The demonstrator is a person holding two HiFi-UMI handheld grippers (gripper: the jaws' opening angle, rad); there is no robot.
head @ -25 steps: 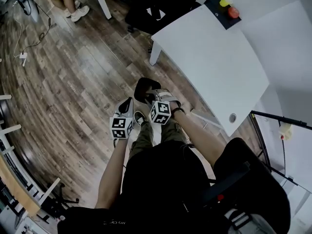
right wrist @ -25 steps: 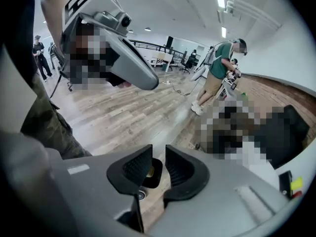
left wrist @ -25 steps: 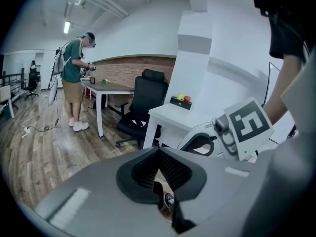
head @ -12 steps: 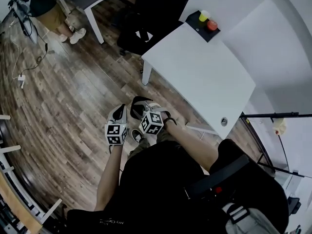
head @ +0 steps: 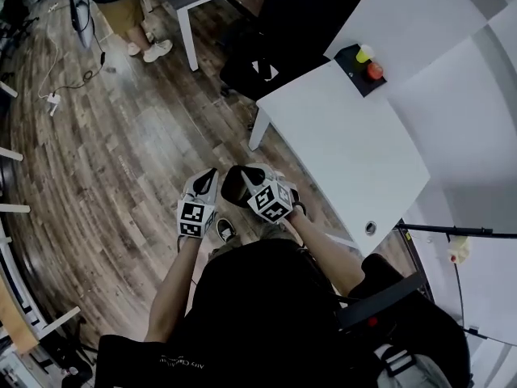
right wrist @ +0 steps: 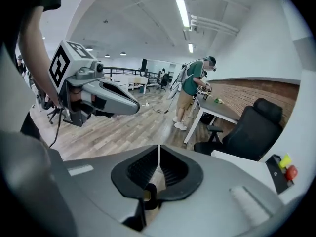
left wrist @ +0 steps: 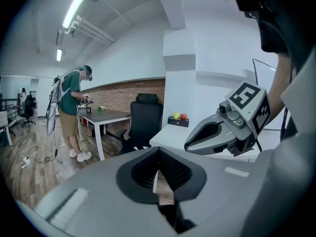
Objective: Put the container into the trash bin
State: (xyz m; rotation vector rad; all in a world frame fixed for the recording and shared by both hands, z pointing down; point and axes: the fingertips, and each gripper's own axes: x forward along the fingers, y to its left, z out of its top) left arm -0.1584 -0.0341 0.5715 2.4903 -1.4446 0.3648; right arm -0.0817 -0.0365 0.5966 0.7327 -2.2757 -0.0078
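The left tongs (left wrist: 157, 171) are pressed together on nothing; the right tongs (right wrist: 158, 168), close beside them, are closing, tips almost meeting, also empty. Both hang over the wooden floor (head: 121, 152), the white counter (head: 347, 136) just to their right. At its far end a black box (head: 358, 74) carries a yellow cup (head: 364, 53), which may or may not be the container, and a red round thing (head: 375, 70).

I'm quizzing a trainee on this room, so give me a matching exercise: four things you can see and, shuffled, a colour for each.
Things:
1 office chair
2 nearest table
3 floor
4 standing person's shirt

Colours:
A white
B green
C black
D brown wood

Pairs: 1-C; 2-A; 3-D; 4-B
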